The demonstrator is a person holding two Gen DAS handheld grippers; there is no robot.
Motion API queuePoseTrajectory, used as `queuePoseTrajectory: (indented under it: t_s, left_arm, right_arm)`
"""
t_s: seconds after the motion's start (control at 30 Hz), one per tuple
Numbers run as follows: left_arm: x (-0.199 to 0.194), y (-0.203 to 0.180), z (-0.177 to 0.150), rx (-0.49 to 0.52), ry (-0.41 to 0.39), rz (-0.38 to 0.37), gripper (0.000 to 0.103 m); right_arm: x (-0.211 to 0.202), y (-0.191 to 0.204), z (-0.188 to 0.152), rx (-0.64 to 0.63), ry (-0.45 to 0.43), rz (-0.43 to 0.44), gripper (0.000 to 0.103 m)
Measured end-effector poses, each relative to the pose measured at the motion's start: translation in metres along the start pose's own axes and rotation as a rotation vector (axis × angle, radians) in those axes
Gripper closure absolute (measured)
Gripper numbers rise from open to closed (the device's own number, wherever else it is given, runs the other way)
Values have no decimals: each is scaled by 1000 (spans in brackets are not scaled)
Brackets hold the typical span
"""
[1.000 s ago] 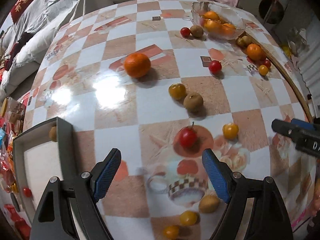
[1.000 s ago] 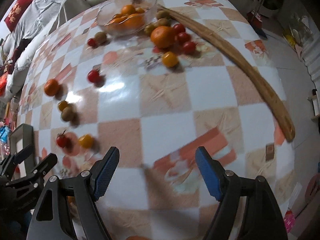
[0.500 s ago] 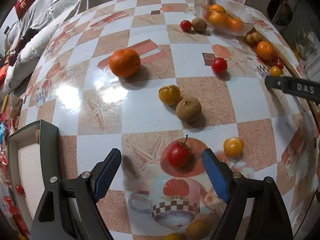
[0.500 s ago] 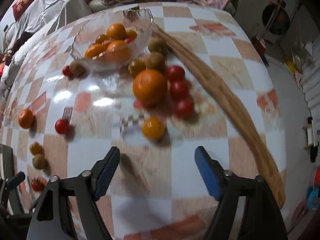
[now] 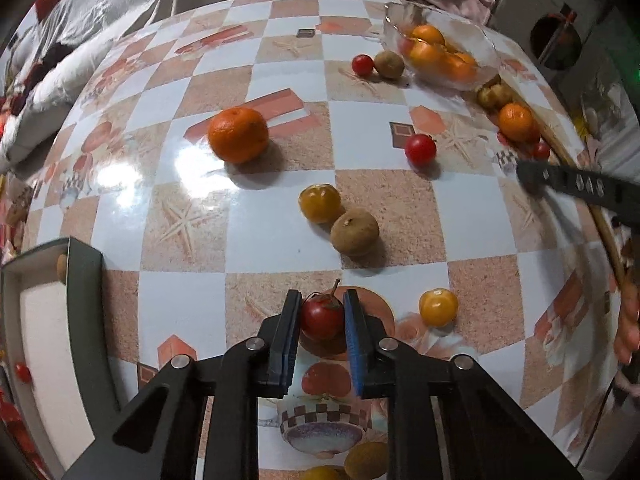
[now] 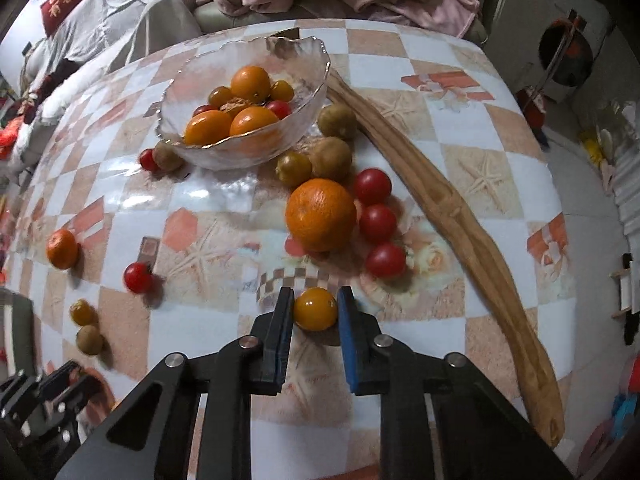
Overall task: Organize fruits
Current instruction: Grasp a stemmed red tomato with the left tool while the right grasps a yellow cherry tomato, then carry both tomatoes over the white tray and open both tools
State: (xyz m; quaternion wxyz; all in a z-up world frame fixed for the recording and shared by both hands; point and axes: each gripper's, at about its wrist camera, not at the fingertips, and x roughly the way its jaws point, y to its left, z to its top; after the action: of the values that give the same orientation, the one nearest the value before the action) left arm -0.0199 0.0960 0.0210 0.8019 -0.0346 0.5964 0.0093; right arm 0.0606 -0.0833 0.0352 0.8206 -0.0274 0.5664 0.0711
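The left gripper (image 5: 322, 312) had its blue pads closed against a red stemmed tomato (image 5: 322, 317) that sat on the checkered tabletop (image 5: 280, 240), its lower half hidden between the pads. Just to its right lay a small yellow fruit (image 5: 438, 307), and beyond it a yellow tomato (image 5: 320, 203) touched a brown round fruit (image 5: 354, 232); farther off sat a large orange (image 5: 238, 134). At the left edge a dark-rimmed tray (image 5: 84, 280) was cut off by the frame, with a brownish item inside too small to name. The right gripper (image 6: 315, 309) had narrowed onto a yellow cherry tomato (image 6: 315, 309), both pads touching its sides. Past it three red tomatoes (image 6: 378, 224) flanked a big orange (image 6: 321, 214), with greenish-brown fruits (image 6: 332, 158) near a glass bowl (image 6: 304, 92) holding oranges and small tomatoes, some masked by the bowl's wall. A long curved wooden piece (image 6: 460, 216) ran along the right side; what it was I could not tell
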Motion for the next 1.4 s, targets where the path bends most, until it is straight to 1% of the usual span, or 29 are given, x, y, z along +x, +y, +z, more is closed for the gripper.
queuePoseTrajectory:
  t_s: [0.13, 0.27, 0.4, 0.6, 0.77, 0.9, 1.23, 1.4]
  left_arm:
    - [-8, 8, -2, -38, -8, -21, 80]
    - [-20, 15, -6, -32, -21, -32, 80]
    - [-32, 26, -10, -33, -42, -47, 80]
    - [-48, 54, -19, -48, -64, -52, 80]
    - [-66, 87, -33, -62, -93, -39, 80]
    - [-76, 120, -47, -106, -102, -21, 80]
    - [-85, 207, -93, -242, -95, 63, 80]
    - [-86, 240, -112, -283, -91, 107, 80]
  right_arm:
    - [-11, 6, -15, -13, 13, 51, 79]
    - [-23, 16, -29, -18, 25, 80, 79]
    - [-34, 28, -41, -26, 25, 92, 79]
    - [-47, 58, -55, -31, 31, 104, 79]
    - [-58, 101, -59, -64, 25, 130, 79]
    - [-61, 143, -62, -116, 26, 155, 79]
    - [-67, 241, -76, -248, 41, 227, 79]
    - [-68, 287, -79, -311, 43, 259, 79]
